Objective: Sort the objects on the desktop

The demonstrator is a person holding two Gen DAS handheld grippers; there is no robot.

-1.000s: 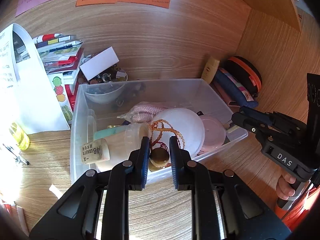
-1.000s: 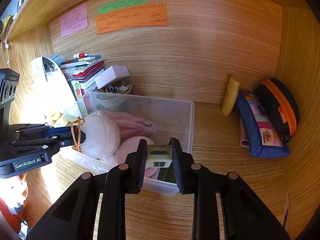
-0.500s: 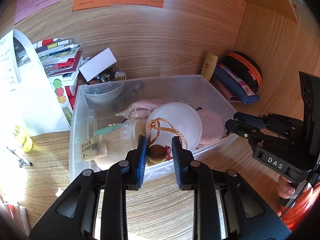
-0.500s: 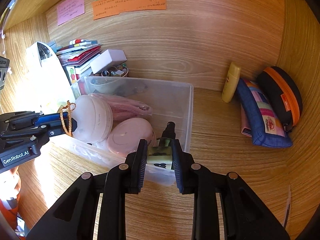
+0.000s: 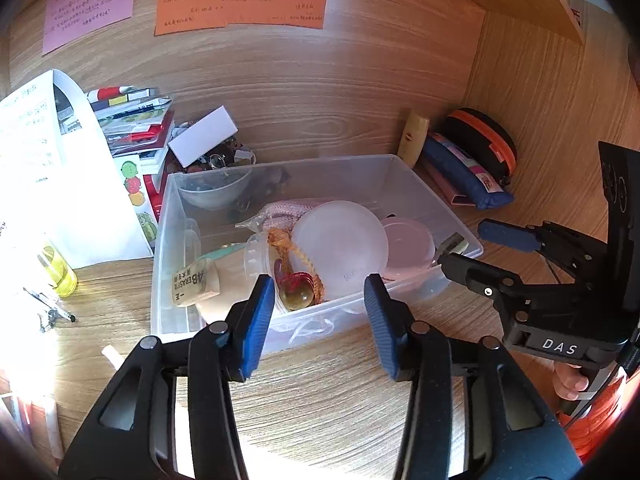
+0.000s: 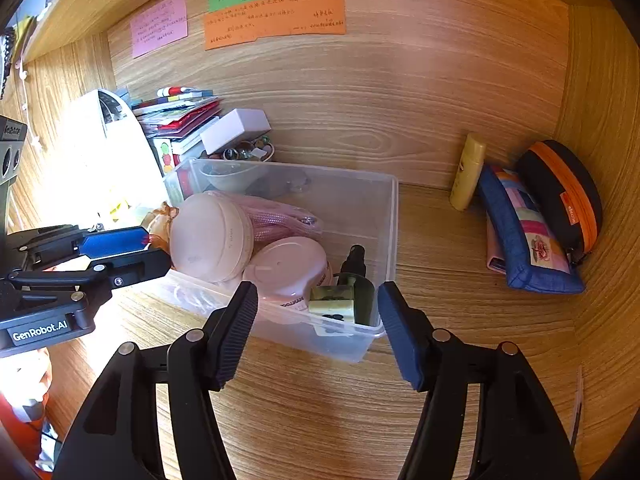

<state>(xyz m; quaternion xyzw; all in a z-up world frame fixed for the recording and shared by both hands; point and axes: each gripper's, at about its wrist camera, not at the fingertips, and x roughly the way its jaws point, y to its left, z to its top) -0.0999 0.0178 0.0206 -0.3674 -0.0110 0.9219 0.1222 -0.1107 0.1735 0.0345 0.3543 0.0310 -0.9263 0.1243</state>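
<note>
A clear plastic bin [image 5: 400, 168] stands on the wooden desk, also in the right wrist view [image 6: 394, 220]. My left gripper [image 5: 319, 300] is open at its near wall; a brown bead on an orange cord [image 5: 298, 294] lies inside, just beyond the fingers. My right gripper [image 6: 316, 316] is open at the bin's near right corner; a pale green mahjong tile [image 6: 332, 306] lies inside, leaning on a dark spray bottle [image 6: 354, 276]. The bin also holds a white round case [image 5: 340, 244], a pink round case [image 6: 286, 268], a pink pouch [image 6: 280, 220] and an eraser [image 5: 192, 282].
Books [image 5: 132, 128], a white box [image 5: 202, 140] and a white folder [image 5: 40, 168] stand left of the bin. A yellow tube [image 6: 466, 170], a blue pencil pouch [image 6: 524, 236] and a black-orange case [image 6: 564, 196] lie at the right wall. Sticky notes [image 6: 276, 18] hang on the back panel.
Both grippers opened and pulled back a little. The bead on its cord dropped from the left gripper into the bin; the mahjong tile dropped from the right gripper into the bin corner.
</note>
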